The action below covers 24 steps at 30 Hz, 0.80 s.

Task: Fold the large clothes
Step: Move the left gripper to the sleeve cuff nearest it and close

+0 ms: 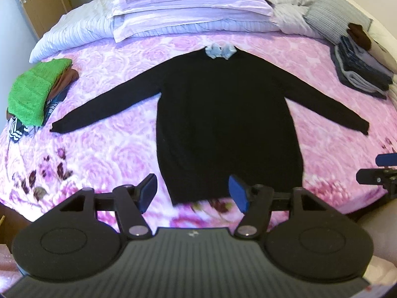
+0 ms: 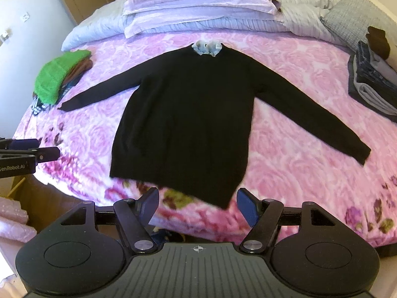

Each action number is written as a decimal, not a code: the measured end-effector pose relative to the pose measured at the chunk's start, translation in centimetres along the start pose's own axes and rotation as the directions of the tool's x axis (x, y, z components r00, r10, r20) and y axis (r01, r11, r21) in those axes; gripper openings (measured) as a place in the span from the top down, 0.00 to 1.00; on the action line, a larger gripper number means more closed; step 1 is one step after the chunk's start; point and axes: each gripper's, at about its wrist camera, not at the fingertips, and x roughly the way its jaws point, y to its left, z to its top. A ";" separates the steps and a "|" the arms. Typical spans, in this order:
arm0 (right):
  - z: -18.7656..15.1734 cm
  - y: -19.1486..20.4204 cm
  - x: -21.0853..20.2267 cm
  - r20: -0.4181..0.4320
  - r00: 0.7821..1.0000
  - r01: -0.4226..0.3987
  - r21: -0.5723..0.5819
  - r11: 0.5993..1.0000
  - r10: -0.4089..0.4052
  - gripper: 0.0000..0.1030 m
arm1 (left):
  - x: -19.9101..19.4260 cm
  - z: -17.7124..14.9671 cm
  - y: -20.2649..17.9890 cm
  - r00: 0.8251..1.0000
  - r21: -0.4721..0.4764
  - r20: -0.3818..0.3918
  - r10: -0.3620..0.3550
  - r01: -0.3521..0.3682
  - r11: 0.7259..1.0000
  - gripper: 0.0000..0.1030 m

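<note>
At the left edge of the right wrist view the left gripper [image 2: 53, 149] bears the lettering "GenRobot.AI", its first letter cut off; its jaws stand apart, empty, above the hem; the black sweater [image 1: 228, 114] lies flat, sleeves spread, on the pink floral bedspread [image 1: 104, 149]; the right gripper [image 2: 198, 207] gapes wide, grasping nothing, over the hem's near corner.

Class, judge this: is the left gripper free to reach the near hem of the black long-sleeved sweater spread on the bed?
Probably yes: the left gripper is open and nothing lies between it and the sweater hem.
</note>
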 end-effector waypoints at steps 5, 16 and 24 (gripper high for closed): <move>5.4 0.3 3.5 -0.009 1.000 0.021 0.050 0.999 -0.021 0.36 | 4.3 4.0 5.3 0.999 -0.075 -0.021 -0.035 0.033 0.997 0.39; 18.1 -2.4 11.1 0.069 0.988 0.121 0.240 0.963 -0.141 0.36 | 17.6 8.0 26.0 0.992 -0.565 0.090 -0.085 0.121 0.816 0.45; 20.7 -3.6 18.3 0.009 0.977 0.204 0.270 0.941 -0.214 0.36 | 28.5 4.5 36.2 0.991 -0.844 0.137 -0.013 0.123 0.523 0.55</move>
